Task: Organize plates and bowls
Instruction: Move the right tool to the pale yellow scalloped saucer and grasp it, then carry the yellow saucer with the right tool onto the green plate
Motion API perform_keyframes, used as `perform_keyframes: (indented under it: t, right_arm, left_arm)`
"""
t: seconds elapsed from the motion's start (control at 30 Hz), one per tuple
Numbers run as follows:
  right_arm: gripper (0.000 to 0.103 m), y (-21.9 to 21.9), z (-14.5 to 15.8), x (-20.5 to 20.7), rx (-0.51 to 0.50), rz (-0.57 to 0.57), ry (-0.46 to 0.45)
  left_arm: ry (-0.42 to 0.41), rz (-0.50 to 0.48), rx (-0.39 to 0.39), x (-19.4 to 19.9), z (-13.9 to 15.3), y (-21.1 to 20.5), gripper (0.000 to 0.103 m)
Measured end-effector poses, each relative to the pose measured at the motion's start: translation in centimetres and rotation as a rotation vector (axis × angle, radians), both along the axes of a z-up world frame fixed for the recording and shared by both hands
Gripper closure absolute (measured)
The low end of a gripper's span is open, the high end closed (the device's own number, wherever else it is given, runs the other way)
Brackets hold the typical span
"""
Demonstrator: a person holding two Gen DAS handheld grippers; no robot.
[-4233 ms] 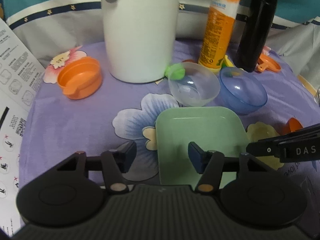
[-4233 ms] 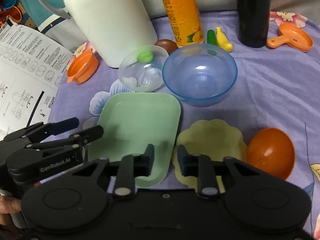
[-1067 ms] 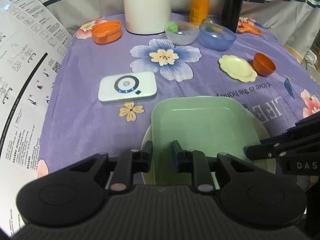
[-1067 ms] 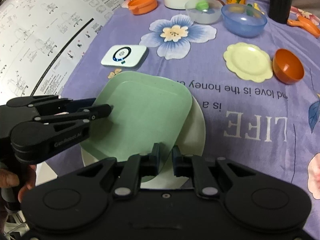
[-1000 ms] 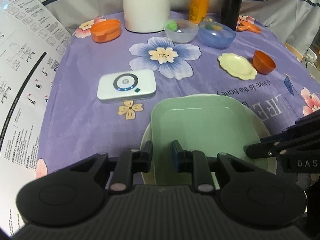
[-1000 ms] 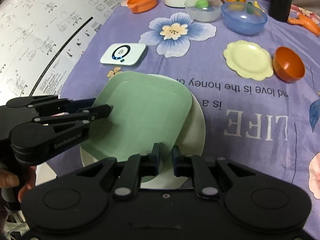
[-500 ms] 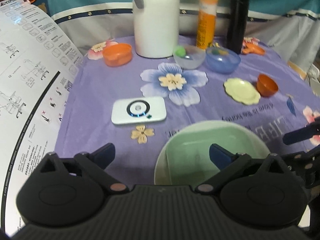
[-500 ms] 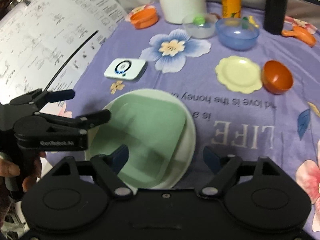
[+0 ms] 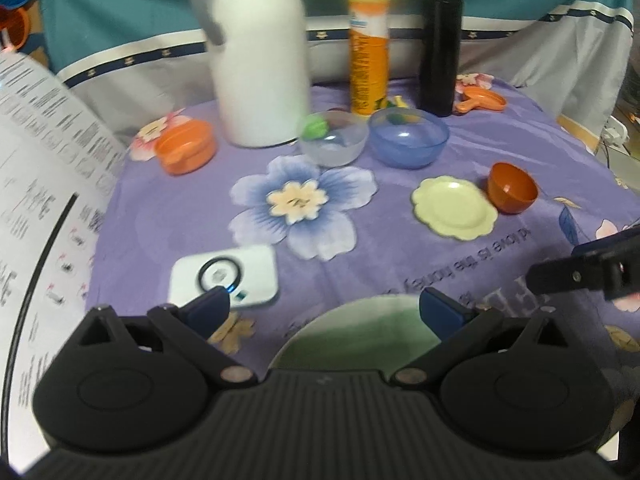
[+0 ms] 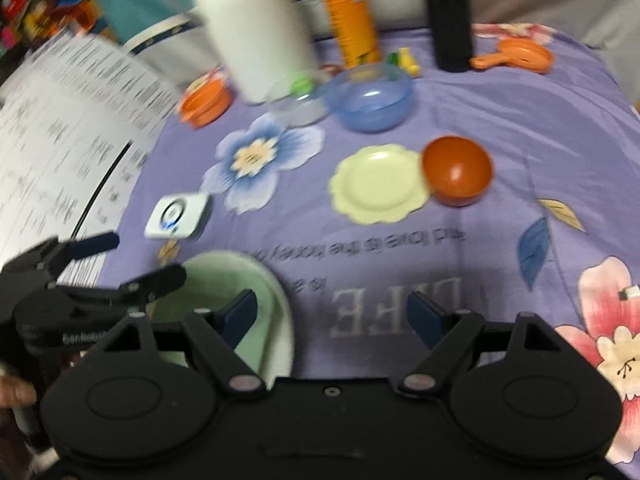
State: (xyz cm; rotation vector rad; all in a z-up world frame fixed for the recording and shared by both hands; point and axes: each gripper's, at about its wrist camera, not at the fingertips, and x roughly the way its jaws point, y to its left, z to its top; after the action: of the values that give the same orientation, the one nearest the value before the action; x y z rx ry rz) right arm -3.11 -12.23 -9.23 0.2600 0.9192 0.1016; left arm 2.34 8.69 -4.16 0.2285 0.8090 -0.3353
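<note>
- The green square plate point(image 10: 224, 280) lies on a white round plate point(image 10: 282, 320) at the near edge of the table, just under my two tools. In the left wrist view I see only its far part point(image 9: 360, 320).
- My left gripper point(image 9: 324, 306) is released, the jaws stand wide and hold nothing. It hovers over the near rim of the stack.
- My right gripper point(image 10: 332, 314) is also released and empty. Its left finger is over the green plate and its right finger is over the bare purple tablecloth point(image 10: 520, 120).
- I judge that this stacking step is finished, because the green plate sits free on the white one and no tool touches it.
- Farther on the cloth, well apart from the stack, the yellow scalloped plate point(image 10: 378, 182) lies flat, and the orange bowl point(image 10: 456, 170) stands touching or just beside it on the right.
- Behind them are the blue bowl point(image 10: 370, 98) and the clear bowl point(image 9: 334, 140), close together. A small green thing sits at the clear bowl; I cannot tell whether it is inside.
- The next move, in my opinion, is to reach forward for the yellow plate. It is thin and flat, so one finger must go under the rim.
- At the back stand a white jug point(image 9: 260, 56), an orange bottle point(image 9: 368, 48) and a black flask point(image 9: 440, 44); a white device point(image 9: 224, 276) lies left. I should not hit them.
</note>
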Motion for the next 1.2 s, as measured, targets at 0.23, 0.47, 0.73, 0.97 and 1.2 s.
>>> perform_keyframes:
  t: [0.23, 0.47, 0.73, 0.97, 1.2]
  right_arm:
    - [0.021, -3.2, -0.8, 1.9, 0.08, -0.135, 0.0]
    - [0.036, -4.7, -2.8, 4.0, 0.167, -0.246, 0.036]
    - [0.062, -5.5, -5.2, 5.9, 0.218, -0.319, 0.063]
    - [0.07, -6.1, -6.0, 6.9, 0.237, -0.355, 0.029]
    - [0.08, -6.4, -6.3, 7.9, 0.248, -0.373, 0.012]
  left_arm:
    - [0.0, -0.041, 0.0, 3.0, -0.6, -3.2, 0.0]
    - [0.032, -0.067, 0.005, 6.0, -2.6, -5.9, 0.0]
    - [0.092, -0.102, -0.022, 8.6, -4.9, -8.3, 0.012]
    - [0.156, -0.114, -0.098, 11.0, -5.8, -9.8, 0.036]
    - [0.158, -0.13, -0.06, 11.8, -6.2, -11.5, 0.07]
